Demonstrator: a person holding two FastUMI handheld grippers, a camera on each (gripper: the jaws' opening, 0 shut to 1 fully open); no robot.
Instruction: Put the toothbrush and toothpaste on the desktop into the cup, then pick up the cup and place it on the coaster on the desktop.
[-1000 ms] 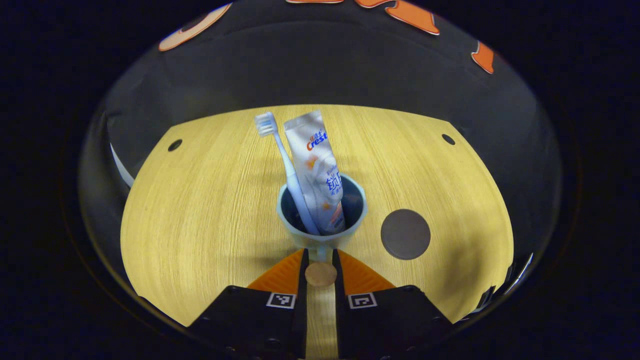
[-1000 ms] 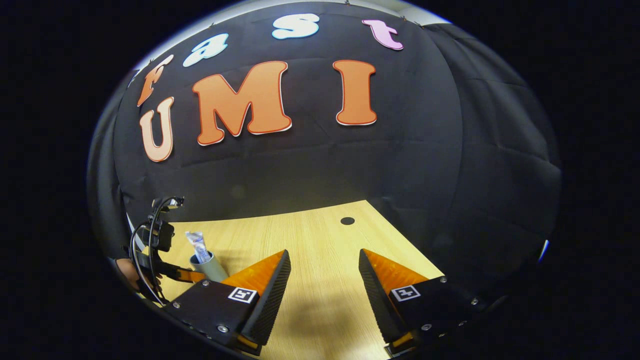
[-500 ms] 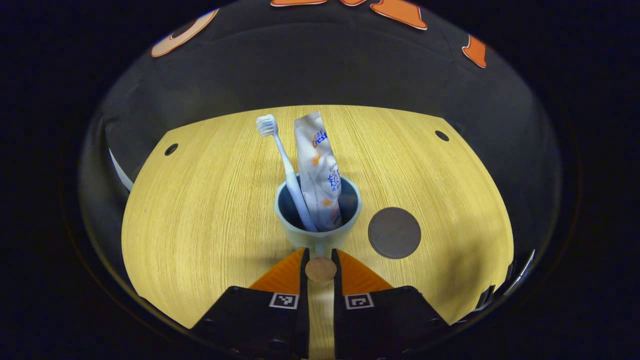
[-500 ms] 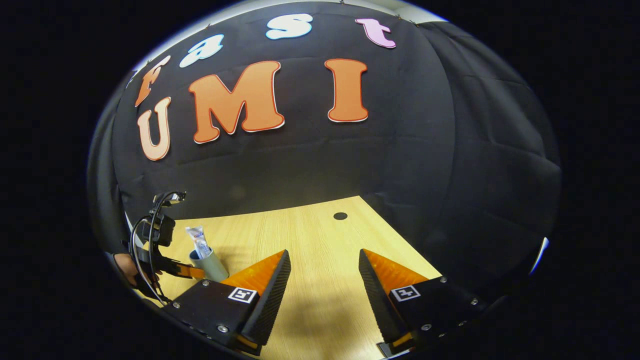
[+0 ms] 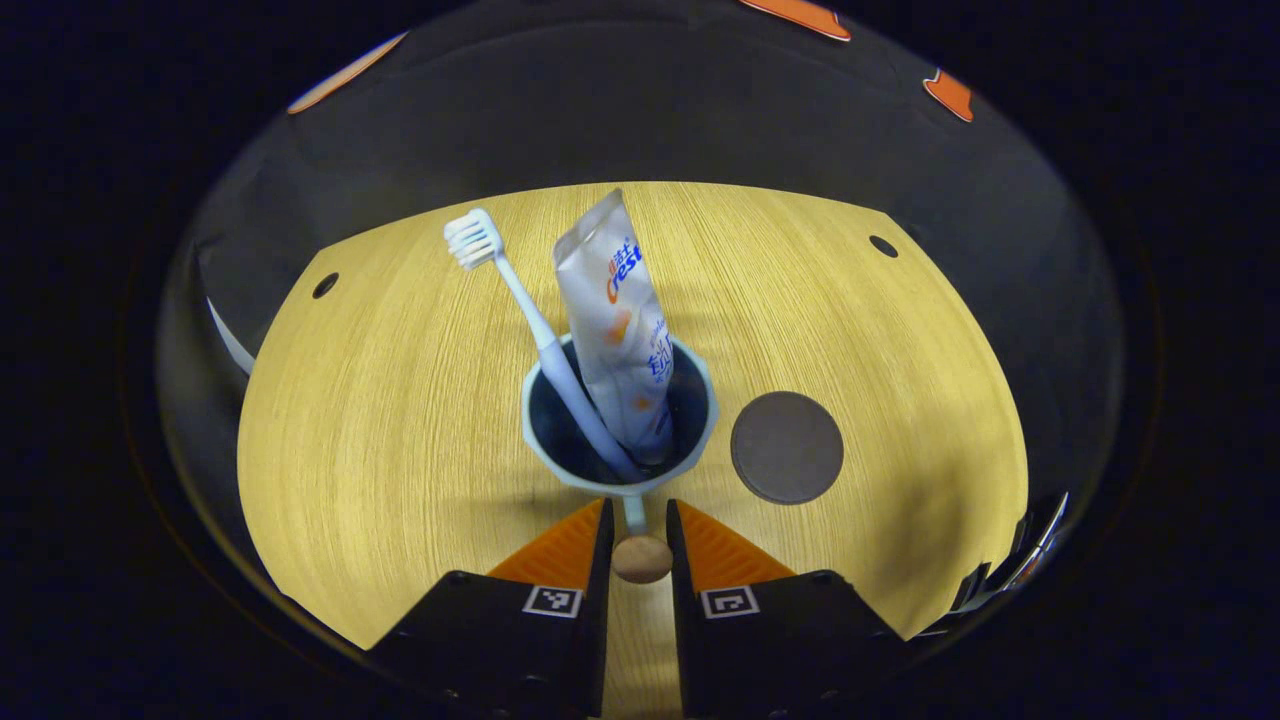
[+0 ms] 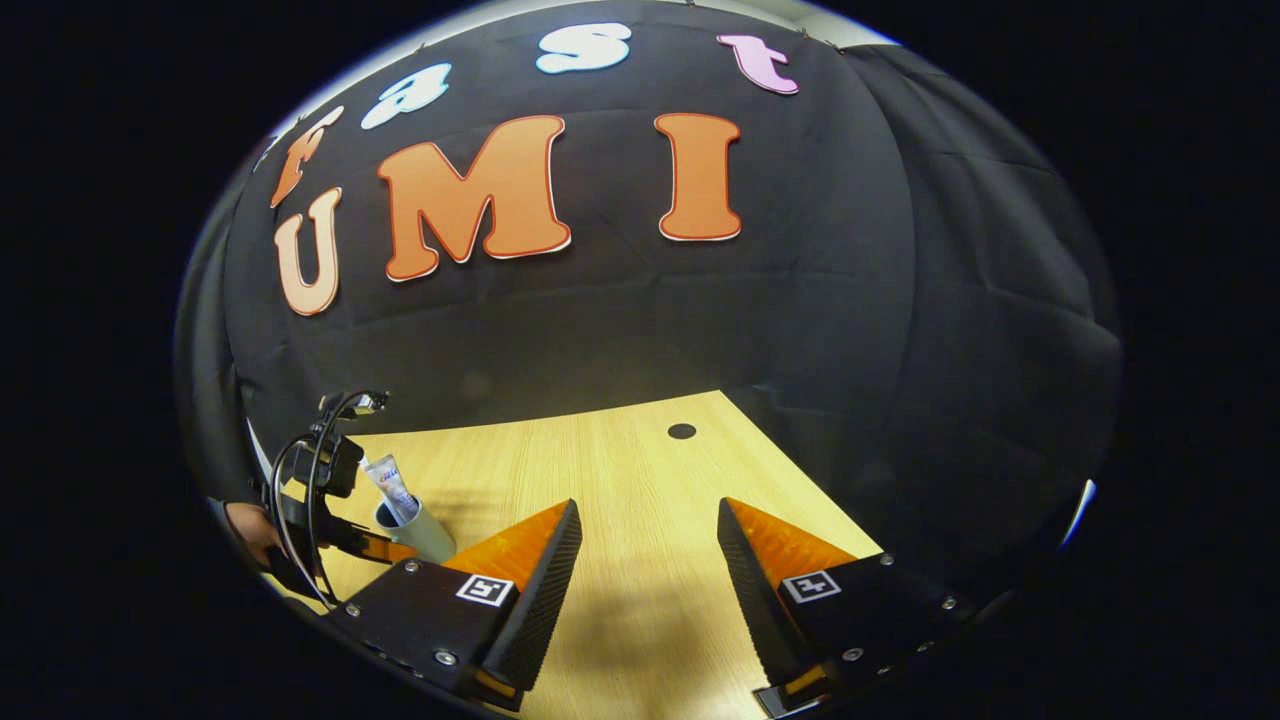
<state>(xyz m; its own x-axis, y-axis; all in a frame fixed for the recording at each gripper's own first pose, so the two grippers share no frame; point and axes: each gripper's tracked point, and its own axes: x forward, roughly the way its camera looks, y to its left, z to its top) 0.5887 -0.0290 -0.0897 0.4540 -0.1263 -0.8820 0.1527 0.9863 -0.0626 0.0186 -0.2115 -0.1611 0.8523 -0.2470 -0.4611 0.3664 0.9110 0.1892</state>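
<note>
Cup [image 5: 618, 420] with toothbrush [image 5: 530, 320] and toothpaste [image 5: 615, 320] hangs by its handle in clenched left gripper [image 5: 637, 535]; next, lower onto coaster [image 5: 787, 447] at right of centre. Right gripper [image 6: 645, 545] released.

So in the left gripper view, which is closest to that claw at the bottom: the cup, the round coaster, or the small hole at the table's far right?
1. Cup, handle between the left claw's fingers.
2. Coaster, right of the cup.
3. Hole, far right corner.

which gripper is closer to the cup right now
Left. The left gripper is shut on the cup's handle. The right gripper hangs open over the desktop, apart from the cup, off to its right.
</note>
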